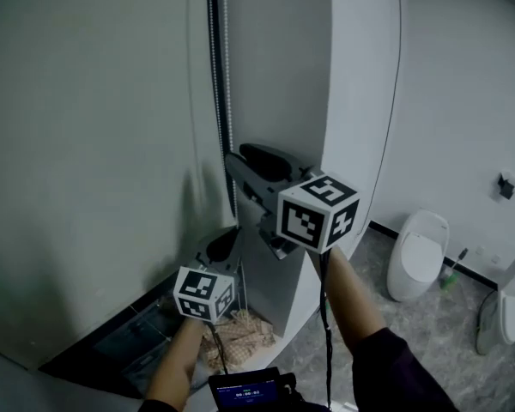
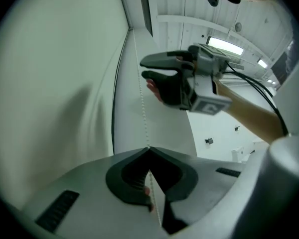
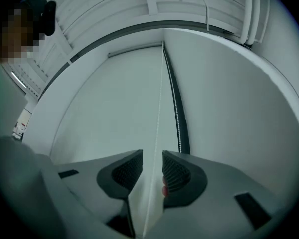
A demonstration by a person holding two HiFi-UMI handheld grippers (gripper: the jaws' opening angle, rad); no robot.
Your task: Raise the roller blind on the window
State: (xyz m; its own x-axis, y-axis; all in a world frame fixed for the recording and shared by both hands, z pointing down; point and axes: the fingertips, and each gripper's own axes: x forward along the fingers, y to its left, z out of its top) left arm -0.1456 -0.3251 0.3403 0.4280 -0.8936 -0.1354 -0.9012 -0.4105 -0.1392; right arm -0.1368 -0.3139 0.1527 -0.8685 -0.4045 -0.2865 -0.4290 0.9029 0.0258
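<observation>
The grey roller blind (image 1: 86,144) hangs at the left, and its bead chain (image 1: 226,75) drops along its right edge. My left gripper (image 1: 226,237) is the lower one. In the left gripper view its jaws (image 2: 148,148) are shut on the bead chain (image 2: 141,93), which runs taut upward from the tips. My right gripper (image 1: 232,160) is higher on the same chain. In the right gripper view it stands open (image 3: 152,156), and the chain (image 3: 154,133) passes through the gap without touching either pad. A second strand (image 3: 178,108) hangs in the dark slot beside it.
A white wall panel (image 1: 279,58) stands right of the chain. Below, a crumpled cloth (image 1: 240,333) lies on the sill. A toilet (image 1: 419,254), a brush (image 1: 451,271) and another white fixture (image 1: 501,312) are on the floor at the right. A small screen device (image 1: 249,391) is at my chest.
</observation>
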